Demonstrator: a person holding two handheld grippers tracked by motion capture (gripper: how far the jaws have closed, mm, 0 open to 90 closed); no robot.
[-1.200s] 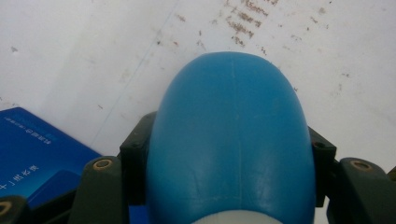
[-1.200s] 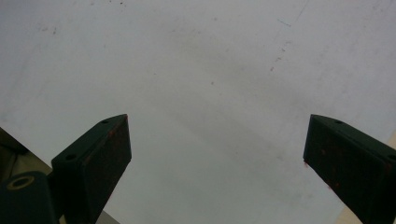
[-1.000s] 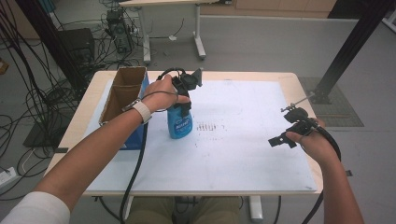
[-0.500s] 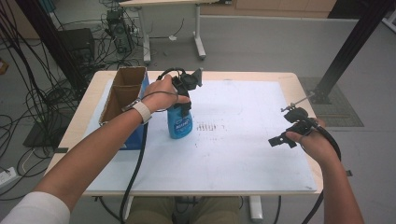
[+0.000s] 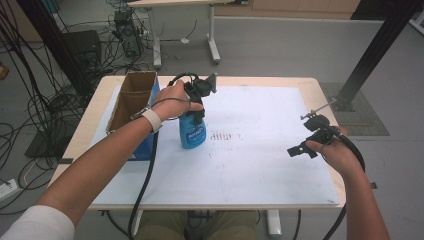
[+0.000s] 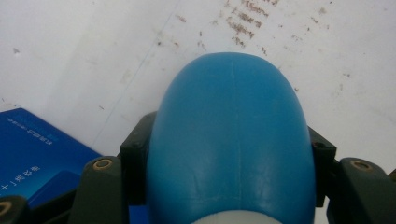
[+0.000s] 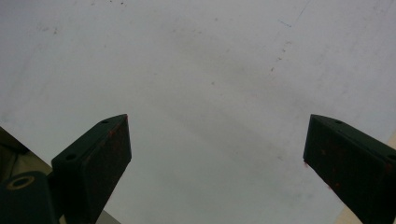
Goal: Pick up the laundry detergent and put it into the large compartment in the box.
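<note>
A blue plastic bottle [image 5: 193,131] stands upright on the white sheet [image 5: 250,165] left of the table's middle. My left gripper [image 5: 195,111] comes down on it from above and is shut on its upper part. In the left gripper view the bottle's rounded blue shoulder [image 6: 231,140] sits tight between both black jaws of the left gripper [image 6: 229,156]. My right gripper [image 5: 306,135] hovers over the right side of the sheet, far from the bottle. In the right gripper view, the right gripper [image 7: 217,144] stands open with bare white sheet between its jaws.
An open cardboard box with blue outer sides [image 5: 131,100] stands at the table's left edge, just left of the bottle; its blue side [image 6: 37,149] shows beside the left jaw. Faint dark marks [image 5: 225,136] lie on the sheet right of the bottle. Cables trail off the table's left.
</note>
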